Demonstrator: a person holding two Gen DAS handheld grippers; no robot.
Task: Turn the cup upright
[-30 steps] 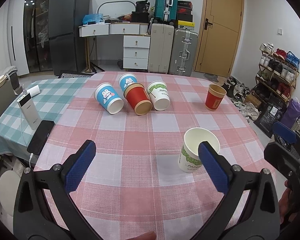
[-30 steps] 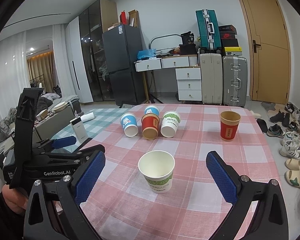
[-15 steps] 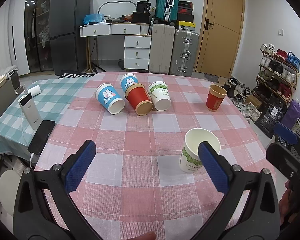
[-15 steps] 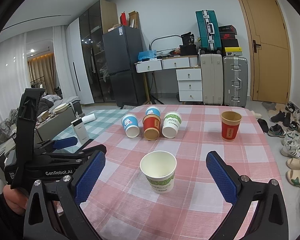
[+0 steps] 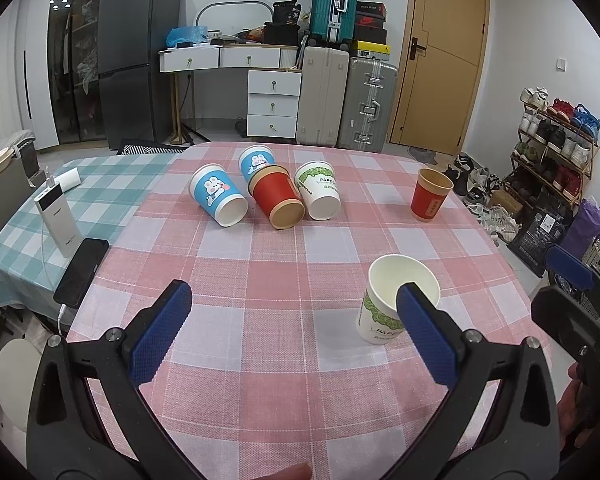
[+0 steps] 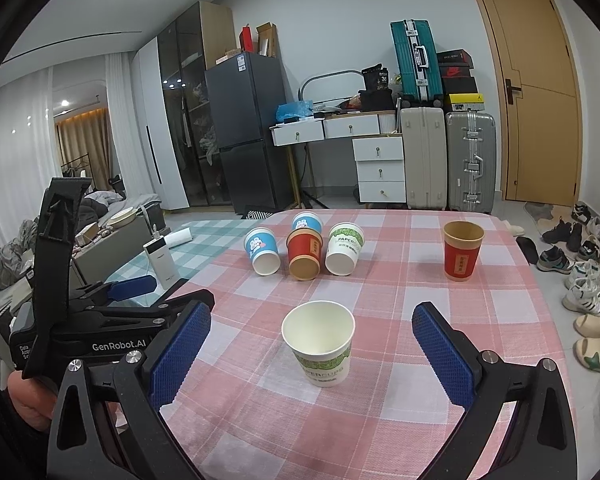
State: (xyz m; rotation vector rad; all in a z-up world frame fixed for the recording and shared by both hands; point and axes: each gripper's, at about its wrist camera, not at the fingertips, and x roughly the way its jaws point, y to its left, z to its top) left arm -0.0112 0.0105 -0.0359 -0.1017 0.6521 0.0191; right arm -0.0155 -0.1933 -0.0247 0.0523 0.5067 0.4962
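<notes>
A white-and-green paper cup (image 6: 320, 342) stands upright near the front of the checked table; it also shows in the left wrist view (image 5: 392, 300). A red cup (image 6: 462, 250) stands upright at the far right (image 5: 430, 194). Several cups lie on their sides at the back: a blue rabbit cup (image 5: 218, 196), a red cup (image 5: 278, 200), a white-green cup (image 5: 320, 190), and a second blue cup (image 5: 256, 162) behind them. My left gripper (image 5: 296, 340) is open and empty. My right gripper (image 6: 312, 354) is open, with the near upright cup between its fingers, untouched.
A white power bank (image 5: 58, 220) and a black phone (image 5: 82, 272) sit at the table's left edge on a teal cloth (image 5: 28, 216). Suitcases, drawers and a fridge stand behind the table. A shoe rack (image 5: 556, 148) stands to the right.
Both grippers have drifted slightly; the cups have not moved. Both stay open.
</notes>
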